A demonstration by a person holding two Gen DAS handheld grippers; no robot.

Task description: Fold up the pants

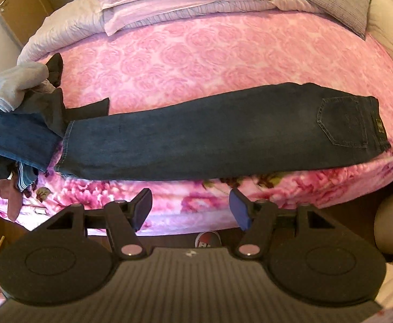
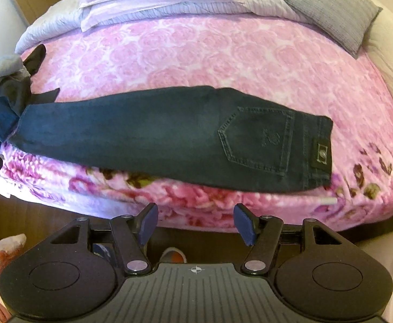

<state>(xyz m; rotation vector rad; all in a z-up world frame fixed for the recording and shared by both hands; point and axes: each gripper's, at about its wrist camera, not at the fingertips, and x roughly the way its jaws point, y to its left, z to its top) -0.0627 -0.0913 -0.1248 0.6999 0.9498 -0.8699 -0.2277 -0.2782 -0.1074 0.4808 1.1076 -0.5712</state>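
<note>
Presently: jeans [image 1: 218, 132] lay halved lengthwise on bed [image 1: 196, 62] | both hand-held grippers — left [image 1: 191, 207], right [image 2: 195, 222] — released, empty | advised: grasp hems, carry evenly to waistband

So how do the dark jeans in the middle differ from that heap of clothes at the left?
The dark jeans lie flat and stretched out, one leg on the other; the heap of clothes is crumpled. The jeans are one garment; the heap mixes several, grey, black and blue. Both rest on the pink bedspread, touching at the jeans' hem.
</note>
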